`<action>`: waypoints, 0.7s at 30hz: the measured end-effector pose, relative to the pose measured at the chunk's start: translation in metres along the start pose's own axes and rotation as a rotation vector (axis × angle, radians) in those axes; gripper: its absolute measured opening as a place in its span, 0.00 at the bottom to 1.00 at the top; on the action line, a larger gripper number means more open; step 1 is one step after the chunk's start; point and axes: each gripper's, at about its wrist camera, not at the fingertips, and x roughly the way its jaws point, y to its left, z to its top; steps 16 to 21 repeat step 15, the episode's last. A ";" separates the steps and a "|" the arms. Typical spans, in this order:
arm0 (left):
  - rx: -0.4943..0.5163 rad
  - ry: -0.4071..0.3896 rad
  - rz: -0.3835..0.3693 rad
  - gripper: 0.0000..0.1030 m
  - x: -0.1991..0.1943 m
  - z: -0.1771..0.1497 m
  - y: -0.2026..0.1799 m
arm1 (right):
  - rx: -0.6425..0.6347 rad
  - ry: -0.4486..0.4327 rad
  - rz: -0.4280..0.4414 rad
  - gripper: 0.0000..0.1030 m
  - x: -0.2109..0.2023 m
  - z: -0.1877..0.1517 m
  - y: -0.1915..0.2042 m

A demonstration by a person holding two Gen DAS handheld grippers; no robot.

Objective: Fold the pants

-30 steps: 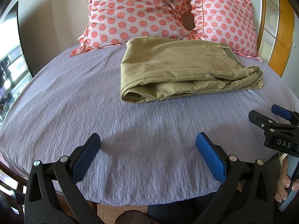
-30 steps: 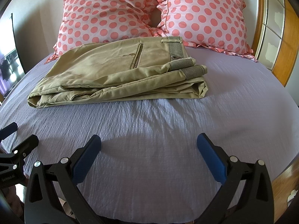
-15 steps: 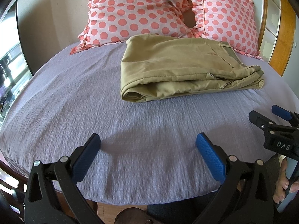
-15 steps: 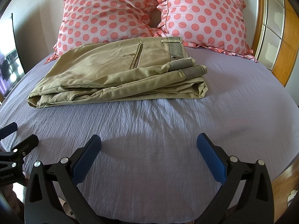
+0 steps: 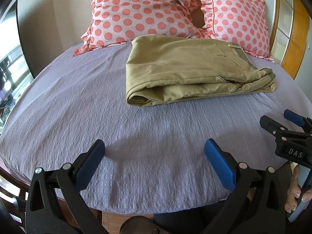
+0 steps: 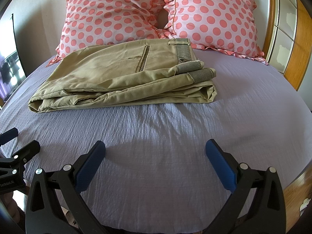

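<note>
With both the left gripper [image 5: 154,156] and right gripper [image 6: 155,155] held released and empty near the bed [image 6: 175,128] edge as before, you see the pants [image 6: 120,78] unmoved, folded below the pillows [image 6: 156,13], so treat folding as complete.

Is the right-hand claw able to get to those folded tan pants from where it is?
Probably yes. The right gripper is open, and only bare purple sheet lies between it and the pants.
</note>
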 end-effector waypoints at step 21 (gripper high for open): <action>-0.001 0.006 0.002 0.98 0.002 0.000 0.000 | 0.003 0.000 -0.002 0.99 0.000 0.000 0.001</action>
